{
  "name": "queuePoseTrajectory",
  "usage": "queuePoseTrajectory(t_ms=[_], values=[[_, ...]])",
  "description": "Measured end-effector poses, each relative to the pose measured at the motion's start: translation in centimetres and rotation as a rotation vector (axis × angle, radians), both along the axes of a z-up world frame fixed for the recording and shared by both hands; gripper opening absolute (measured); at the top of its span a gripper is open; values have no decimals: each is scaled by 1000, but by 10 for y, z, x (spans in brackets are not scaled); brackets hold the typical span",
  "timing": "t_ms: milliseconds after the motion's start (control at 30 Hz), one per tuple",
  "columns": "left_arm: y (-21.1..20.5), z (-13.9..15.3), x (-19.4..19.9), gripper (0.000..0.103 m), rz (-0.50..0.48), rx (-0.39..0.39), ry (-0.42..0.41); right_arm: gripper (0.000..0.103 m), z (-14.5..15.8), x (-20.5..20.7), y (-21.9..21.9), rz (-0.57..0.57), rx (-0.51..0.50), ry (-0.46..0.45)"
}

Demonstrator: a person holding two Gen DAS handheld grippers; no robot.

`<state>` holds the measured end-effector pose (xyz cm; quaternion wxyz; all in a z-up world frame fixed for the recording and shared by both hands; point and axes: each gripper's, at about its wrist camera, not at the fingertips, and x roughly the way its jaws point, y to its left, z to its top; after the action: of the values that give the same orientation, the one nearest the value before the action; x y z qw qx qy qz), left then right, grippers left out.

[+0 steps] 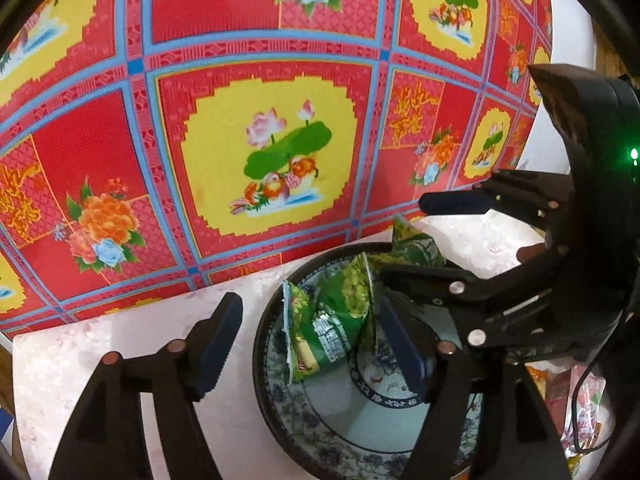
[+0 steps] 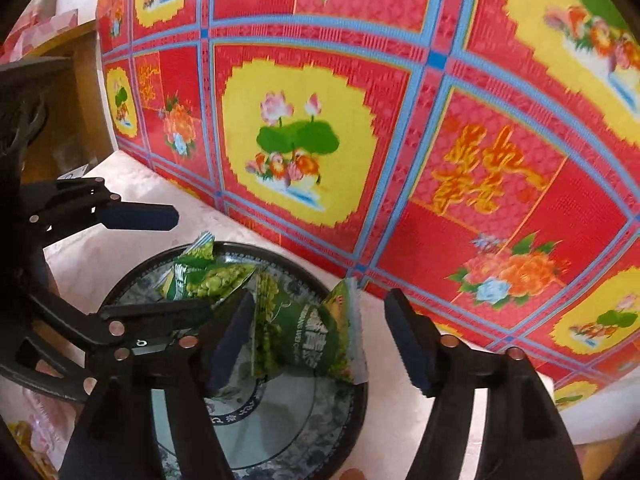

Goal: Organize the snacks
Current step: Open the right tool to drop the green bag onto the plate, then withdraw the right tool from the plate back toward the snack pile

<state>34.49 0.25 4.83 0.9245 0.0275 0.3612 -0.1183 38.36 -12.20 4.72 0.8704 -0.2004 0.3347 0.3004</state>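
A blue-and-white patterned bowl point(image 1: 280, 396) point(image 2: 344, 412) with a dark rim stands on a pale pink table. Two green snack packets lie in it. One packet point(image 1: 320, 332) point(image 2: 304, 340) lies between the fingers of each gripper. The other packet point(image 1: 412, 248) point(image 2: 204, 276) leans on the bowl's far rim. My left gripper point(image 1: 312, 344) is open above the bowl, touching nothing. My right gripper point(image 2: 320, 340) is open too, its jaws on either side of the near packet. Each gripper shows in the other's view, the right point(image 1: 420, 244) and the left point(image 2: 188, 260), both open.
A red, yellow and blue floral sheet point(image 1: 260, 120) point(image 2: 360, 120) stands upright right behind the bowl. Pink and yellow snack packets point(image 1: 580, 412) point(image 2: 36, 428) lie on the table beside the bowl. A wooden shelf point(image 2: 76, 92) is at far left.
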Motion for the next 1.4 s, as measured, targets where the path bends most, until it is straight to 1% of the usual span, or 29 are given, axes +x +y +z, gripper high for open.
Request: queuePoseTrajectory(t_ms=[167, 233, 367, 467, 533, 633, 700, 800, 867, 1000, 1100, 1233, 1333, 1400], values=[[-2, 7, -8, 75, -6, 18, -26, 74, 8, -3, -4, 9, 28, 5], [-5, 8, -8, 75, 6, 51, -13, 74, 9, -4, -5, 6, 36, 13], [-5, 10, -6, 75, 11, 59, 43, 74, 13, -4, -16, -21, 54, 68], [-4, 21, -13, 75, 26, 69, 36, 74, 22, -13, -24, -40, 64, 71], [-1, 31, -23, 75, 23, 60, 29, 74, 27, -22, -32, -56, 67, 75], [-2, 45, -42, 75, 18, 61, 28, 74, 33, -41, -41, -67, 73, 75], [-5, 57, -58, 75, 20, 72, 13, 74, 36, -56, -41, -69, 65, 76], [-5, 74, -83, 75, 18, 45, -1, 74, 43, -81, -42, -68, 60, 58], [-7, 83, -101, 75, 9, 32, -16, 74, 48, -101, -42, -66, 57, 34], [-15, 97, -142, 75, 3, 45, -68, 74, 56, -135, -34, -35, 70, 14], [-22, 100, -171, 75, -6, 44, -86, 74, 63, -162, -36, -34, 95, 8], [-29, 95, -202, 75, -11, 16, -94, 74, 66, -197, -49, -39, 168, 18], [-28, 84, -225, 75, 18, -28, -95, 74, 59, -220, -57, -40, 188, 14], [-25, 70, -239, 75, 28, -70, -81, 74, 49, -235, -62, -55, 192, 13]])
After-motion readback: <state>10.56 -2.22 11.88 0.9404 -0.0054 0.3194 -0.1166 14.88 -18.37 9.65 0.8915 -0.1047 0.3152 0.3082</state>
